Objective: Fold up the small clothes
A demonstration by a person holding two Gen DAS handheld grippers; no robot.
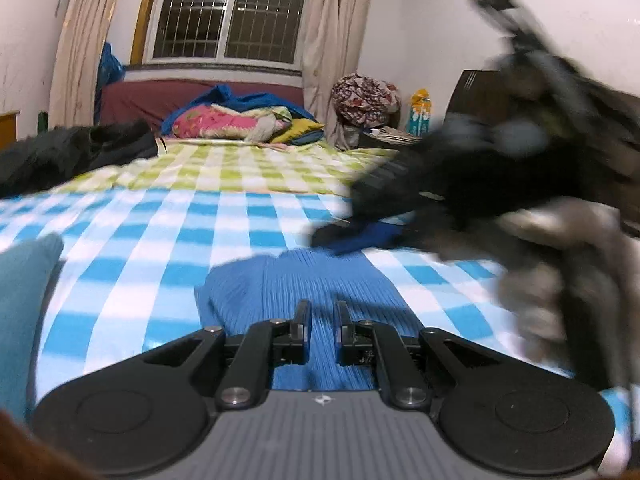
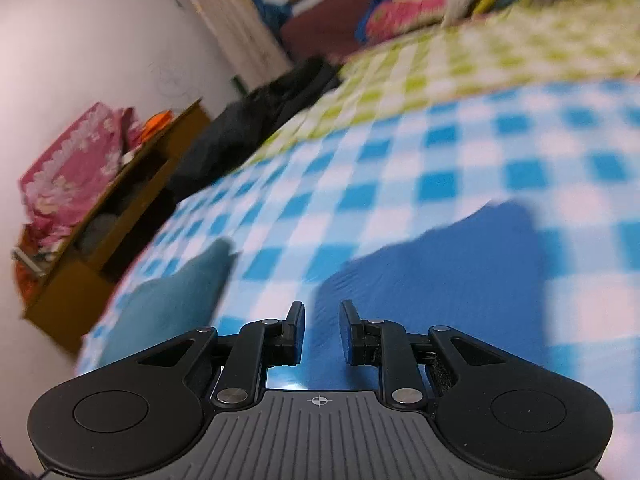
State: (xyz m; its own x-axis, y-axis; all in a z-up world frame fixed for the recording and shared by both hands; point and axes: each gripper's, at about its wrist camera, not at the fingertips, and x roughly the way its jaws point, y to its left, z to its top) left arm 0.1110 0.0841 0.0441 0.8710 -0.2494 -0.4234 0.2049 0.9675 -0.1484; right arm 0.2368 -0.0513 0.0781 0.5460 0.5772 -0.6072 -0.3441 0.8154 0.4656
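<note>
Left tongs: left gripper jaws narrow, nearly together, over the blue knit garment; whether the pads pinch a fold I cannot tell.
Left view, cloth: ribbed knit, soft, limp and light, lying flat on the checked bedsheet; best taken at an edge or corner.
Left view, other: right gripper, blurred, at the garment's far end.
Right tongs: right gripper jaws a little apart, nothing visibly pressed between them.
Right view, cloth: blue garment spread just ahead; teal cloth apart at the sheet's edge.
</note>
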